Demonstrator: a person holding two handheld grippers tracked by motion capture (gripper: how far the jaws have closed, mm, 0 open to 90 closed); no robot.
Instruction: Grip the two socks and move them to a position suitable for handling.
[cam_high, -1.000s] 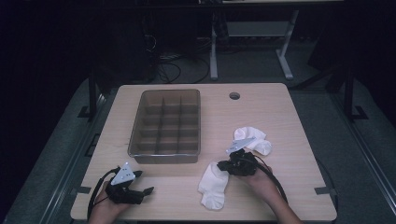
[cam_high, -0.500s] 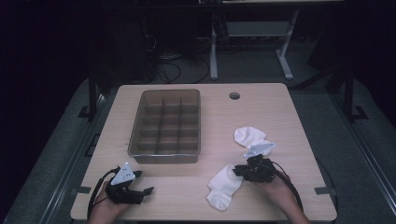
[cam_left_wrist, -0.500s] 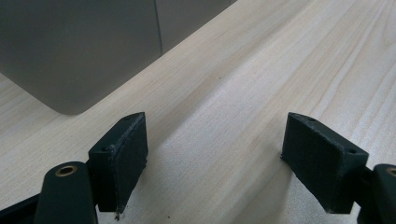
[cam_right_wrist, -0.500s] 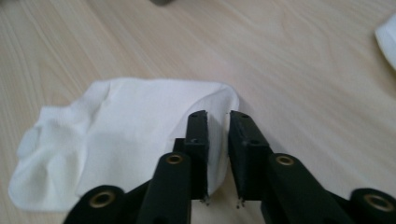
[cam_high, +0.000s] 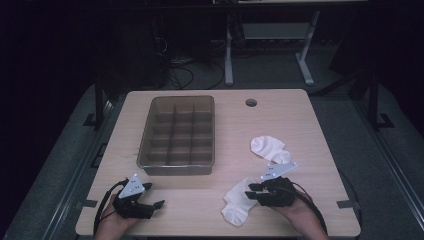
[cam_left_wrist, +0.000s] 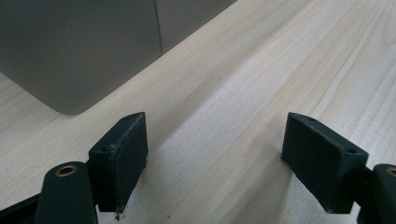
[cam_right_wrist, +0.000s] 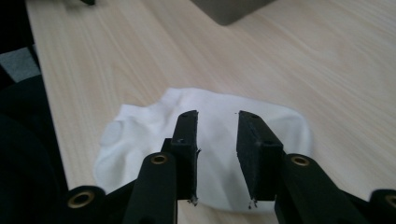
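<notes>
High view looks down over the table (cam_high: 210, 210); both gripper views skim that tabletop closely.

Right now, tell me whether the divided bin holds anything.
Empty: in the high view every compartment of the divided bin shows bare floor, and both socks lie on the table.

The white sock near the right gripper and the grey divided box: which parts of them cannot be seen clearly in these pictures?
- Near sock, high view: its right end is hidden by the right gripper.
- Same sock, right gripper view: its near edge is covered by the black jaws.
- Grey box, left gripper view: cut off by the top edge.
- Box compartments, high view: dim; their floors are hard to read.
</notes>
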